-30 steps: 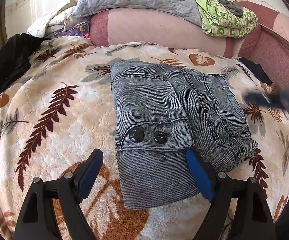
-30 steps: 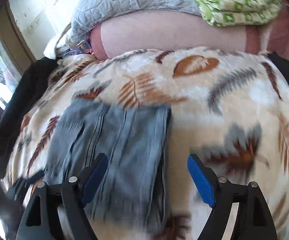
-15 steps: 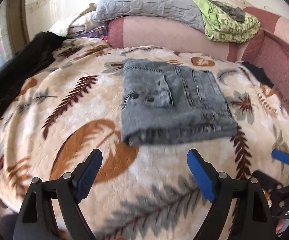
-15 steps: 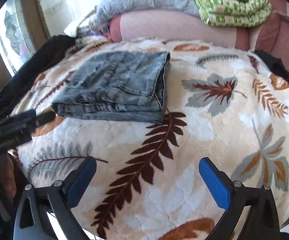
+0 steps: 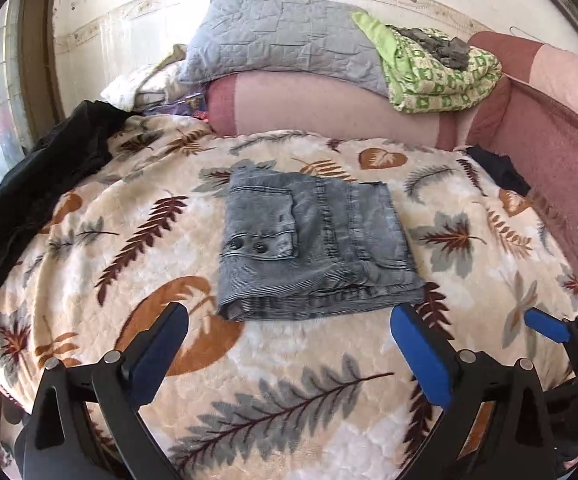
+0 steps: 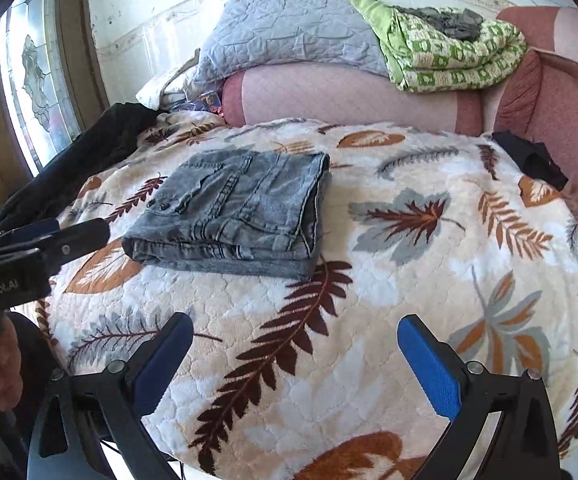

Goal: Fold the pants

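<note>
Near the middle of the blanket [image 5: 329,380], toward its far edge: pants [image 5: 313,240] folded into a squat grey block, pocket buttons up, thick fold facing the near edge. Left gripper [image 5: 289,348] hovering just short of that fold, jaws having just spread wide, nothing between them. Right gripper [image 6: 295,360] over bare blanket nearer the right edge, also just opened wide and empty, well apart from the pants.

Looks finished, judging by the tidy stack. Risk from here: a pad catching the thick near fold on a low pass, dragging the top layer and spilling the stack; plush blanket could also bunch and tilt it.

Around: black garment [image 5: 41,184] along the left edge, small dark cloth [image 6: 529,158] at the far right corner, grey pillow [image 5: 289,44] and green quilt [image 5: 441,76] beyond. Nothing between grippers and pants.
</note>
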`<action>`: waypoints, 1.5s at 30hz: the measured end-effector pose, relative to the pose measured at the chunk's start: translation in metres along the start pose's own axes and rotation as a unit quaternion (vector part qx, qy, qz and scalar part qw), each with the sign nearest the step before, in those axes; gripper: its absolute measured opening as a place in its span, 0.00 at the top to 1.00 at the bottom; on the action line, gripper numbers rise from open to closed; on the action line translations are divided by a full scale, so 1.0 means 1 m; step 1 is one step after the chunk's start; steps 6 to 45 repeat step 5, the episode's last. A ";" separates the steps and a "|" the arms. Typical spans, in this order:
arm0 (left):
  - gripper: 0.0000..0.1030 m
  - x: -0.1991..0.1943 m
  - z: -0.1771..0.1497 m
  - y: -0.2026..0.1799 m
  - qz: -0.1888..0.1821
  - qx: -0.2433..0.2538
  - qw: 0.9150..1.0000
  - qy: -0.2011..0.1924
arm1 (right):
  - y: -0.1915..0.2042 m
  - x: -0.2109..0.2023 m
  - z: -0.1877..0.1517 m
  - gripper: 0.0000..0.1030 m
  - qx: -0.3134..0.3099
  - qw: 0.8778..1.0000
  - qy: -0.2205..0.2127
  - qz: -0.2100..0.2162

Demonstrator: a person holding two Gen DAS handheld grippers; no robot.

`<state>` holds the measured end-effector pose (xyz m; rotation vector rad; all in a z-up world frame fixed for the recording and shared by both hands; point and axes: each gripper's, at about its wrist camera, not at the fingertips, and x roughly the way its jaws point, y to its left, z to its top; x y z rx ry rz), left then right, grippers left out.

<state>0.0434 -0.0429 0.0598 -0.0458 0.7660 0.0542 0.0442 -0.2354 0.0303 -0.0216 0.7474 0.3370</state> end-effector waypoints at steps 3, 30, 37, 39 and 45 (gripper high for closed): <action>0.02 0.001 0.004 0.001 0.005 -0.003 1.000 -0.005 | 0.002 -0.001 0.006 0.00 -0.009 1.000 -0.002 0.000; 0.02 0.002 0.005 0.001 0.006 -0.001 1.000 -0.005 | 0.004 -0.001 0.010 0.00 -0.011 1.000 -0.003 0.002; 0.02 0.002 0.005 0.001 0.006 -0.001 1.000 -0.005 | 0.004 -0.001 0.010 0.00 -0.011 1.000 -0.003 0.002; 0.02 0.002 0.005 0.001 0.006 -0.001 1.000 -0.005 | 0.004 -0.001 0.010 0.00 -0.011 1.000 -0.003 0.002; 0.02 0.002 0.005 0.001 0.006 -0.001 1.000 -0.005 | 0.004 -0.001 0.010 0.00 -0.011 1.000 -0.003 0.002</action>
